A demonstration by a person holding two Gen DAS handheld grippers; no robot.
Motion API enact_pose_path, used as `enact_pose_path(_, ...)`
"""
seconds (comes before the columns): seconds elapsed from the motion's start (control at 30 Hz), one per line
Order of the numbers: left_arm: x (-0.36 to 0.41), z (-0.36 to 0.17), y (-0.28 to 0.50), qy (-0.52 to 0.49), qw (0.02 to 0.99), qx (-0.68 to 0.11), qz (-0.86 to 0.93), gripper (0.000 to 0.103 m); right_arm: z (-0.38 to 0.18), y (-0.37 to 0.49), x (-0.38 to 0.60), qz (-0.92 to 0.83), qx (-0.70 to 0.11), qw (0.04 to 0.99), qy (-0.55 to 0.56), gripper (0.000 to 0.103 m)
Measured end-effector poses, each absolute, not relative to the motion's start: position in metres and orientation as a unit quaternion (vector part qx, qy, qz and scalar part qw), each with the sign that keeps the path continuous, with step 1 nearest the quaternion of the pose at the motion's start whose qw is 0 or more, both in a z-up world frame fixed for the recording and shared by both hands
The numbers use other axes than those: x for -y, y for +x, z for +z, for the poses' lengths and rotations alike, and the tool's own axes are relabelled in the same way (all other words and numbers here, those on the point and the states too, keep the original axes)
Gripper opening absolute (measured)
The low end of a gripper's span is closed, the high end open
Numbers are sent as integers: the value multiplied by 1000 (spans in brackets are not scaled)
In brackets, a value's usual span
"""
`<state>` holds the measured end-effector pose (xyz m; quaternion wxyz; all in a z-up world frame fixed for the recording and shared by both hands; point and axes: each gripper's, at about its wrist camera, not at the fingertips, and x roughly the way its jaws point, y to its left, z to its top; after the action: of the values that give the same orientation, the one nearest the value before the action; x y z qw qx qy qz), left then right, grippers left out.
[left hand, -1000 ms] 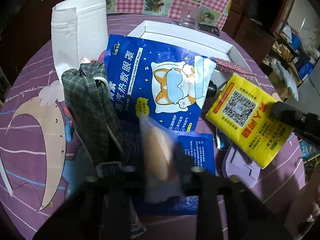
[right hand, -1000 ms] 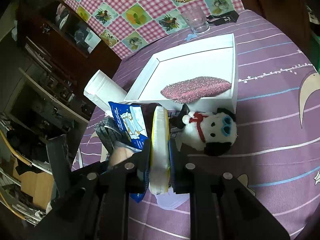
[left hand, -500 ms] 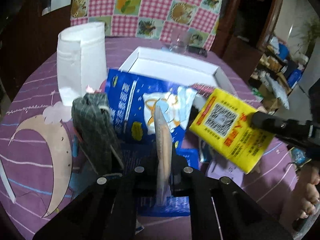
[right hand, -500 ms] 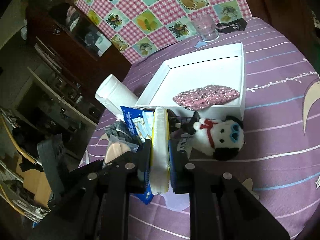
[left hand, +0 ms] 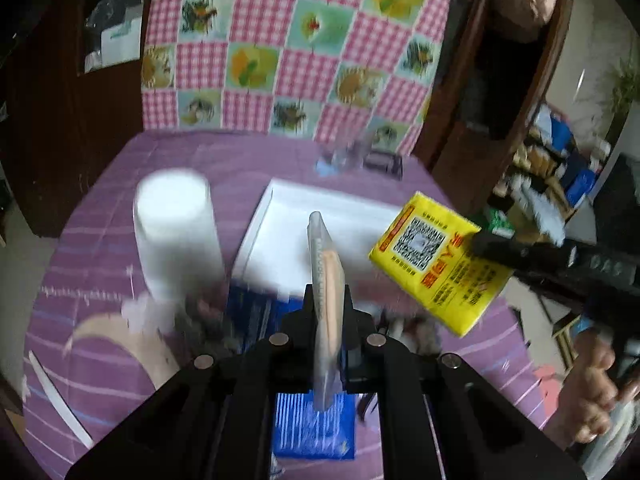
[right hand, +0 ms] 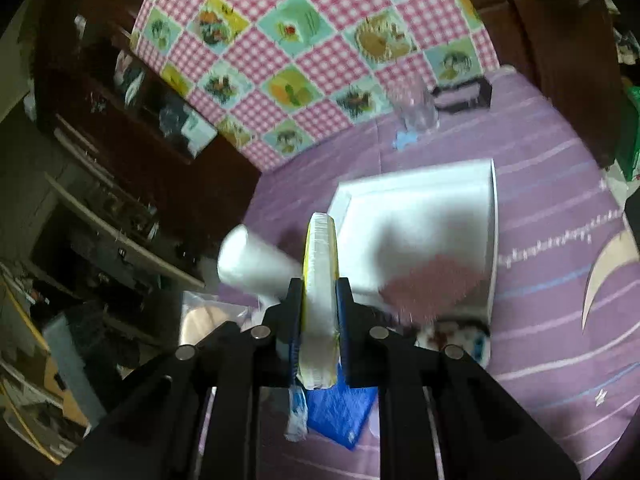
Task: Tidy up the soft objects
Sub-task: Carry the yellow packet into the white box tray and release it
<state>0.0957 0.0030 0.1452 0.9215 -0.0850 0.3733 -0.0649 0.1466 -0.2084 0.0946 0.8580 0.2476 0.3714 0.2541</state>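
My left gripper (left hand: pixel 326 304) is shut on a clear packet with a tan pad inside (left hand: pixel 326 280), held edge-on above the table; the packet also shows at lower left in the right wrist view (right hand: pixel 204 320). My right gripper (right hand: pixel 320 300) is shut on a yellow tissue pack (right hand: pixel 320 296), seen edge-on there and face-on in the left wrist view (left hand: pixel 436 264). A white tray (left hand: pixel 288 240) lies ahead of both; it holds a pink knitted piece (right hand: pixel 432 288). A black-and-white plush toy (right hand: pixel 456 336) lies in front of the tray.
A white roll (left hand: pixel 176 236) stands left of the tray. Blue eye-mask packets (left hand: pixel 316 424) lie under the left gripper. A drinking glass (right hand: pixel 414 108) and a dark object (right hand: pixel 464 94) sit at the table's far edge. A checked cloth (left hand: pixel 288 44) hangs behind.
Both grippers have risen and tilted up with their loads, so the table objects dropped lower in view. The yellow pack has moved up towards the tray. The view is motion-blurred.
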Motion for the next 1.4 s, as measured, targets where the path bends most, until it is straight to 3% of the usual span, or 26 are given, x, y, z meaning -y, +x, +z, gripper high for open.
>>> enact_pose_path(0.2, -2, 155, 140, -104, 929, -353, -36, 7, 106, 184, 220, 257, -349, 845, 314, 17)
enact_pose_path(0.43, -15, 110, 201, -168, 911, -375, -33, 7, 63, 232, 234, 204, -355, 836, 365, 17)
enact_pose_path(0.67, -13, 41, 241, -151, 881, -448, 0, 7, 1, 268, 208, 154, -405, 838, 333, 17)
enact_pose_path(1.2, -17, 0, 263, -131, 857, -499, 10, 10, -37, 281, 181, 134, -499, 818, 251, 20)
enact_pose_path(1.23, -16, 2, 262, -131, 860, -493, 4, 18, -36, 280, 177, 134, -501, 820, 241, 21)
enact_pose_path(1.33, -15, 12, 258, -132, 870, -475, 1, 61, -25, 275, 173, 151, -496, 825, 226, 21)
enact_pose_path(1.37, -16, 19, 254, -134, 877, -461, -1, 70, -20, 272, 174, 159, -489, 827, 225, 21)
enact_pose_path(1.4, -16, 25, 251, -134, 883, -450, -2, 72, -14, 269, 177, 164, -481, 832, 222, 21)
